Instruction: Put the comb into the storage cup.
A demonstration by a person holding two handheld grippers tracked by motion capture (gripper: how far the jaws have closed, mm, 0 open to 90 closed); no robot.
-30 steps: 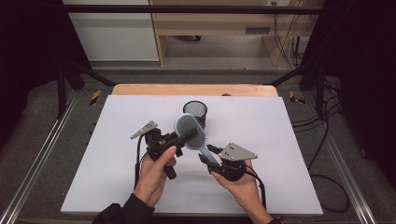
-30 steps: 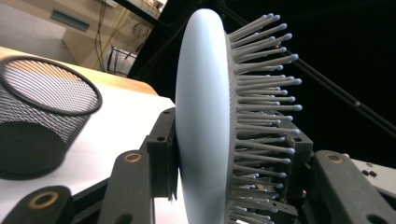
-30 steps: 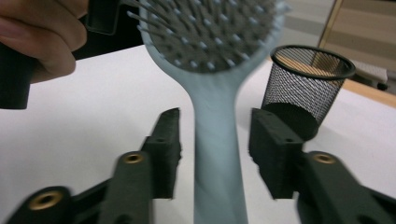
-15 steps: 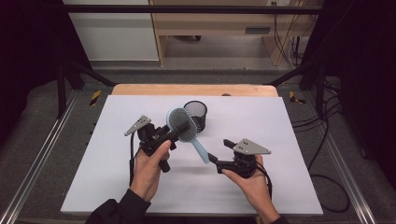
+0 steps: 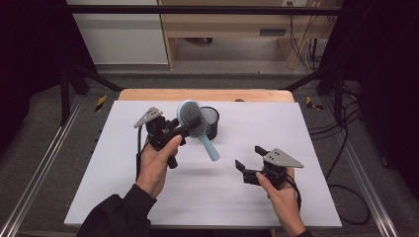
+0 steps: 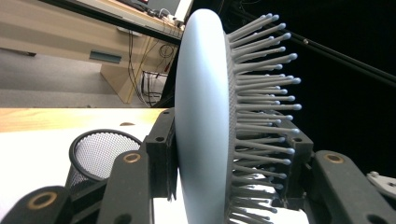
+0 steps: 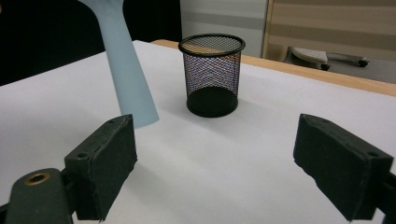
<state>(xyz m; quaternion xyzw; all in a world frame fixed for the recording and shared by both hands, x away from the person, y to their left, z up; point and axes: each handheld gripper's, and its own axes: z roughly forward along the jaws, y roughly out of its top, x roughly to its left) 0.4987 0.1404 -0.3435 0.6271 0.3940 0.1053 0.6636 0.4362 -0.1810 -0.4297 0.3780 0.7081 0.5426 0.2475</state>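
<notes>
Left gripper (image 5: 190, 129) clamps the brush (image 5: 192, 118) by its head, fingers (image 6: 161, 154) pressed on back and bristle side; the brush is lifted off the surface (image 5: 148, 197), handle slanting down toward 5 o'clock, its tip free in the air. Right gripper (image 5: 249, 165), at 4 o'clock of the brush and apart from it, has just been opening, fingers (image 7: 107, 158) wide with nothing between. Mesh cup (image 5: 211, 122) stands upright just behind the brush at 1 o'clock. Likely step: carrying the brush to the cup. Next: stand the handle over the rim, then lower.

No readable text, labels, brands or numbers anywhere.
</notes>
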